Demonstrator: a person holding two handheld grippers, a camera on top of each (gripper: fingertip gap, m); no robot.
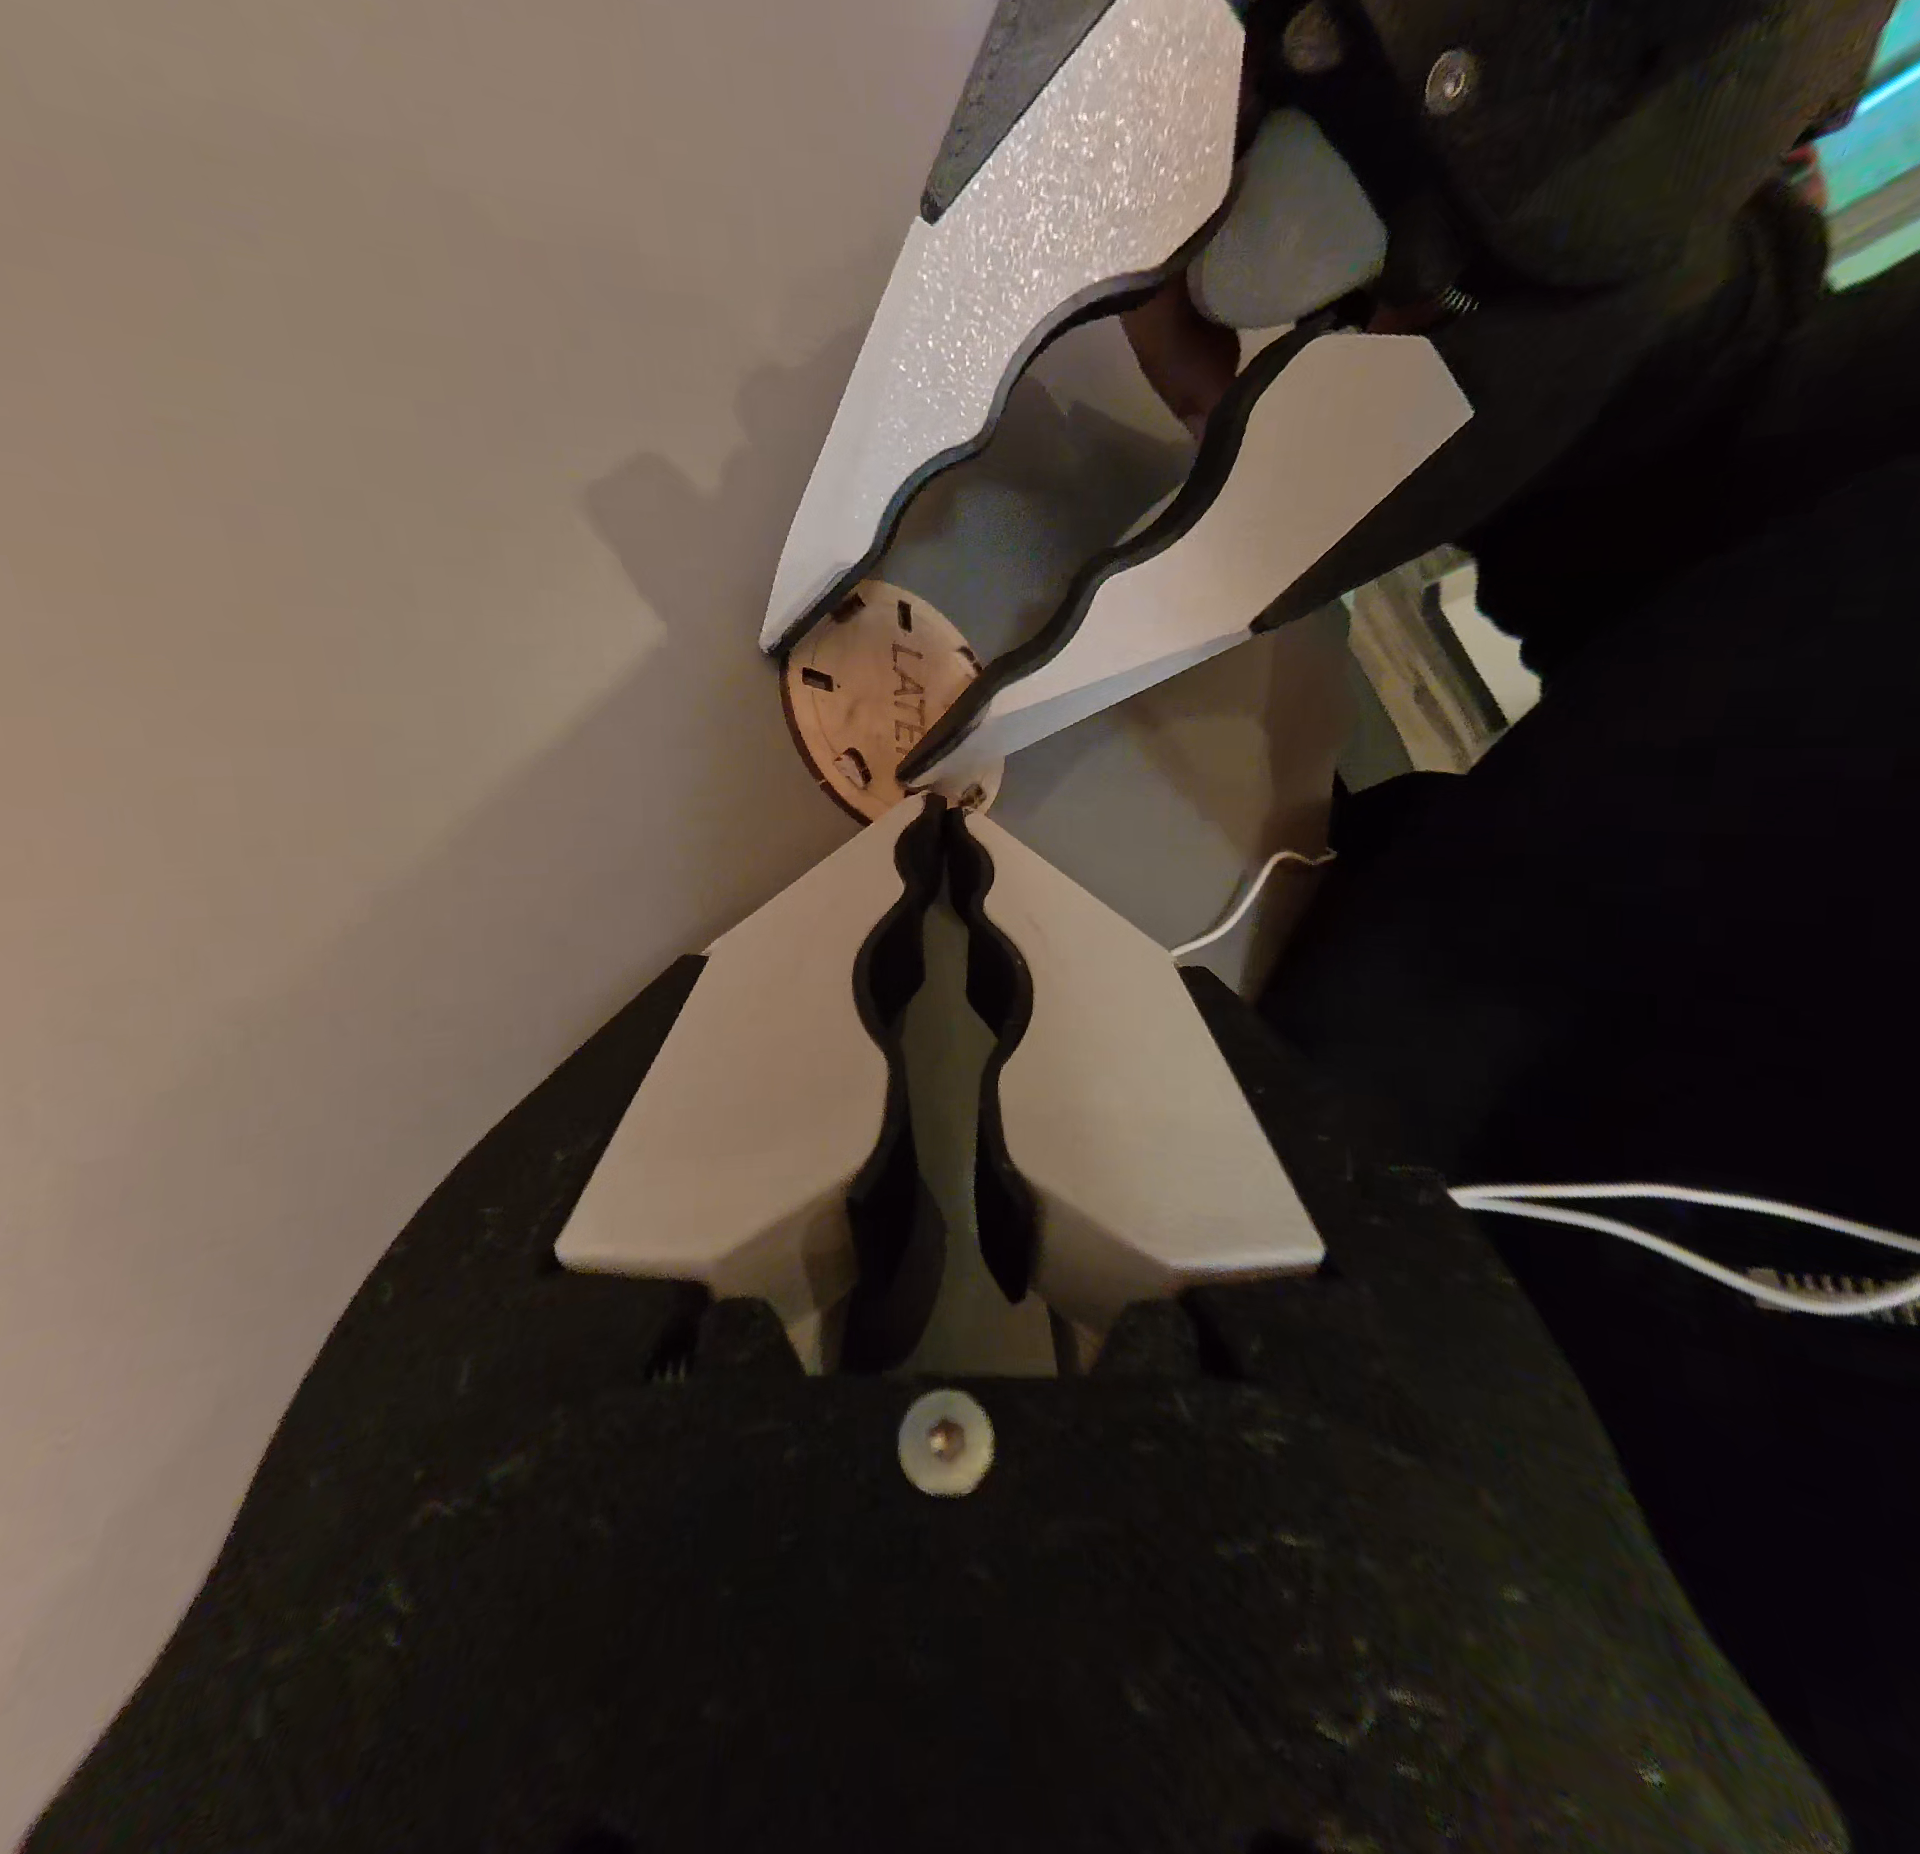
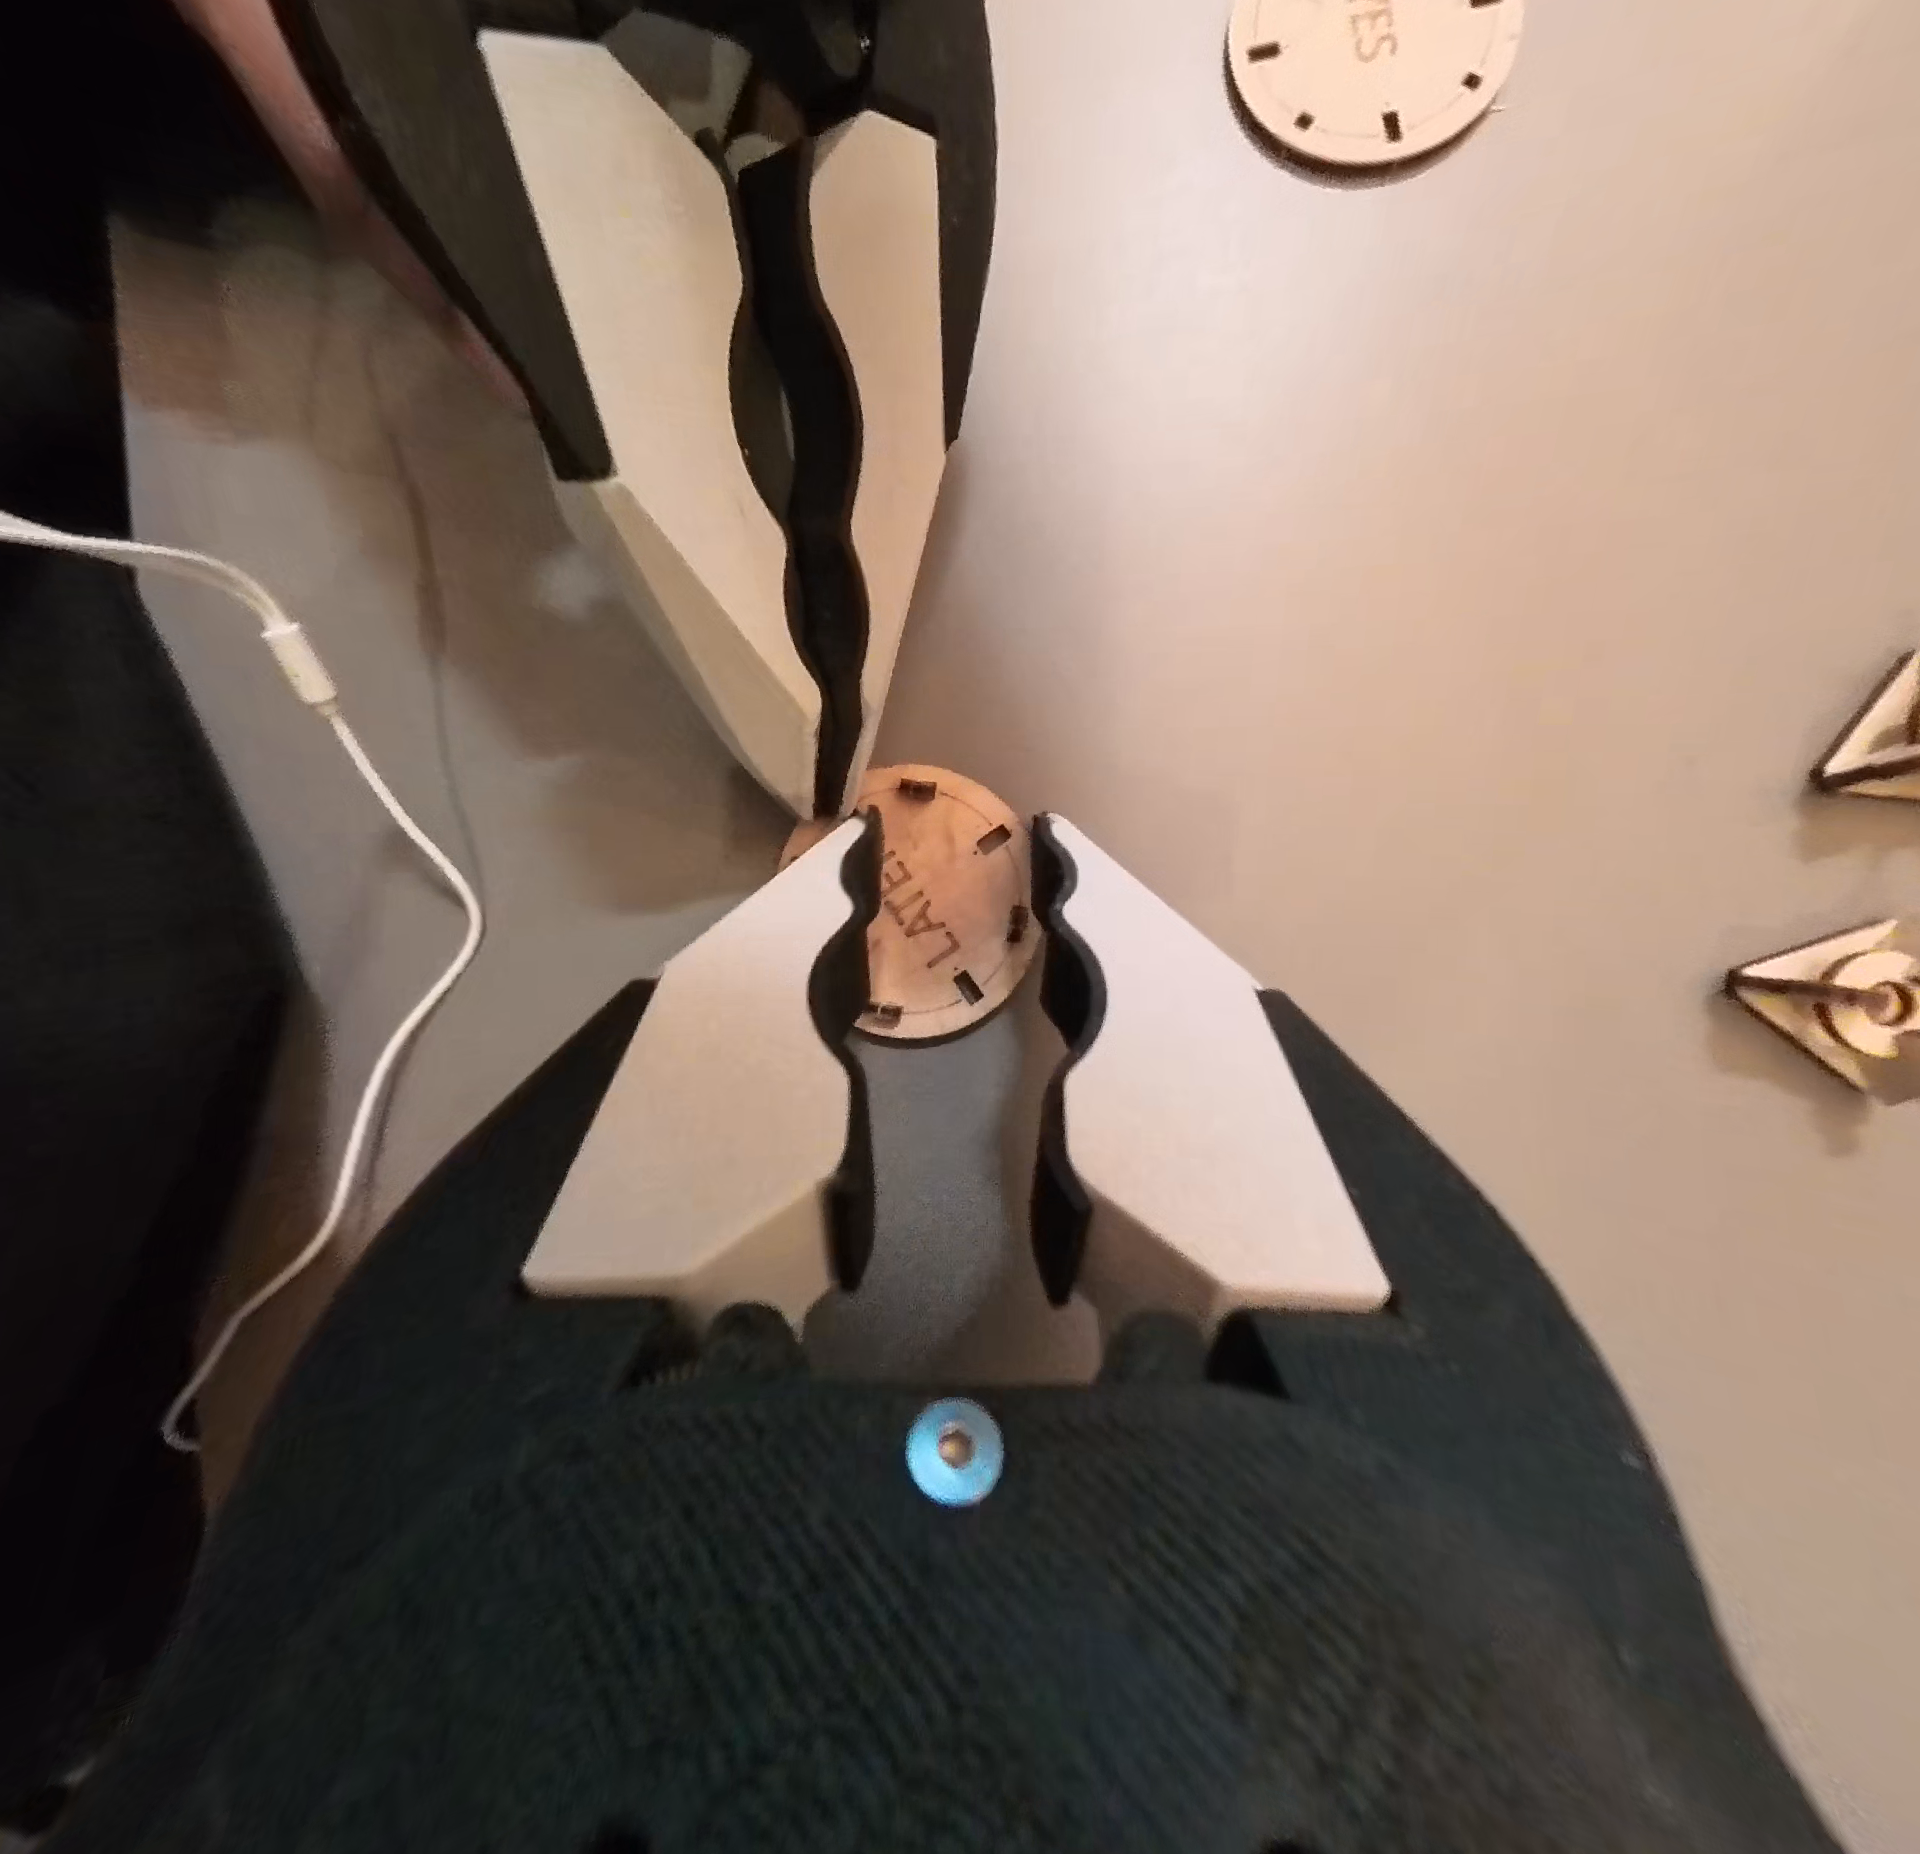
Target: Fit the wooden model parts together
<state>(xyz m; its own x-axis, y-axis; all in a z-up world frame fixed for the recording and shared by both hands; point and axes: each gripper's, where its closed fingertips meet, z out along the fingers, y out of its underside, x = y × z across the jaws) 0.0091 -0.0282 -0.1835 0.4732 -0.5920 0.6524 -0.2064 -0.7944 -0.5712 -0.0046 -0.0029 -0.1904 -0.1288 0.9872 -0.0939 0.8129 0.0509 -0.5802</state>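
Left wrist view: left gripper (image 1: 940, 805) pressed together, tips at the edge of a round wooden disc (image 1: 862, 708) flat on the grey worktop (image 1: 312, 454), nothing visibly pinched; right gripper (image 1: 847, 703) spread, fingers straddling the disc, contact unclear. Right wrist view adds what the left lacks: second wooden disc (image 2: 1374, 43) toward the far edge; two wooden triangular pieces (image 2: 1829, 994) at the right edge; white cable (image 2: 416, 838) on the left.
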